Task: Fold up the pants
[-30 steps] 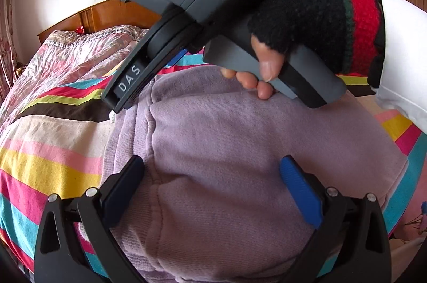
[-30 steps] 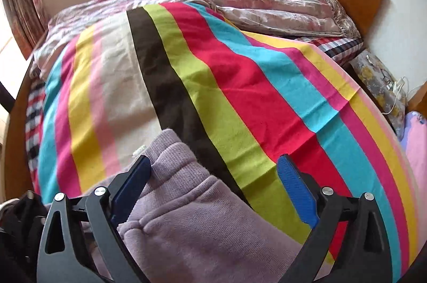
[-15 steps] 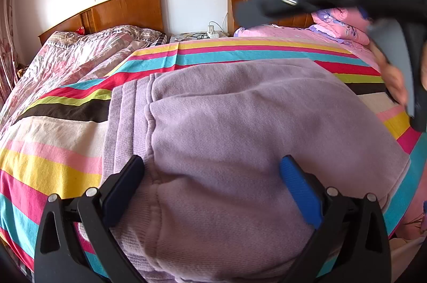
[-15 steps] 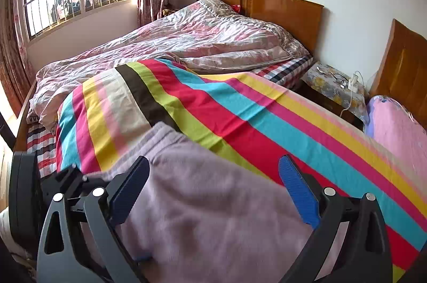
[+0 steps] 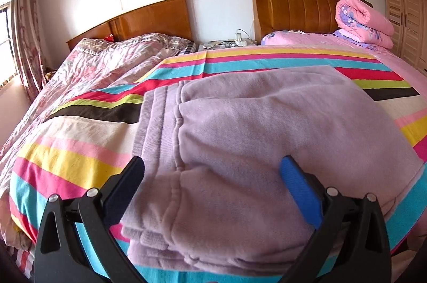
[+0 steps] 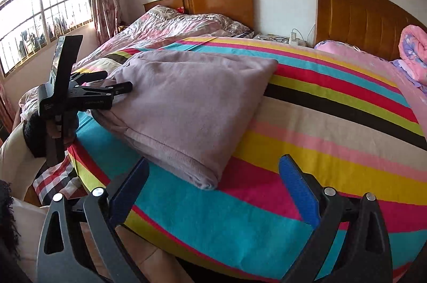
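Left wrist view: left gripper (image 5: 212, 172) jaws spread over folded lilac fleece pants (image 5: 253, 139) on striped multicolour blanket (image 5: 72, 147); wooden headboards (image 5: 301, 5) behind.
Right wrist view: right gripper (image 6: 213, 177) jaws spread, empty, apart from pants (image 6: 192, 101); barred window (image 6: 40, 5) left, possibly balcony.

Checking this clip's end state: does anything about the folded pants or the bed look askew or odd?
Nothing stands out. The lilac pants lie folded in a compact stack on the striped blanket, layers only slightly offset at the waistband end. Both the left gripper and right gripper are open and empty.
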`<action>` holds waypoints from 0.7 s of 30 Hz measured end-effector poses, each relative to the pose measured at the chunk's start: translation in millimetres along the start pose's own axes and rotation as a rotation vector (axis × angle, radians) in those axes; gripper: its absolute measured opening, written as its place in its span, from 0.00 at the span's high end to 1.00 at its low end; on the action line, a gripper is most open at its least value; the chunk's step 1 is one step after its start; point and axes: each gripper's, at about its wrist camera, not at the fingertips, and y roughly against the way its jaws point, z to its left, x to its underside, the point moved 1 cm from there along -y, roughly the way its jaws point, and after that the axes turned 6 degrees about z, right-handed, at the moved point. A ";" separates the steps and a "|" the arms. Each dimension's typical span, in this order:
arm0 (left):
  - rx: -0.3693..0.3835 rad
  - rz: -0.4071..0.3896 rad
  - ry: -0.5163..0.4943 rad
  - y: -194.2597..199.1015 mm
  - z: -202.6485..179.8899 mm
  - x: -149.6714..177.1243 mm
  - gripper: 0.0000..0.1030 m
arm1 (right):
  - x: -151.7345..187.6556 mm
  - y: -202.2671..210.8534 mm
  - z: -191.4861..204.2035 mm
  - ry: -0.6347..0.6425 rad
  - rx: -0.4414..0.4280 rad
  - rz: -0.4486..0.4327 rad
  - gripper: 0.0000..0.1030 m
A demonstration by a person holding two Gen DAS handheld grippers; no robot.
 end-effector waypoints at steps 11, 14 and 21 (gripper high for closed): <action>-0.141 -0.247 0.069 135.8 -28.7 6.1 0.01 | 27.4 59.1 6.3 -0.122 0.079 -0.192 0.05; -0.077 -0.191 0.139 146.5 -27.5 15.9 0.01 | 20.0 64.1 13.6 -0.129 0.107 -0.228 0.05; -0.065 -0.158 0.126 150.7 -36.1 30.0 0.01 | 9.0 61.4 38.4 -0.063 0.108 -0.226 0.05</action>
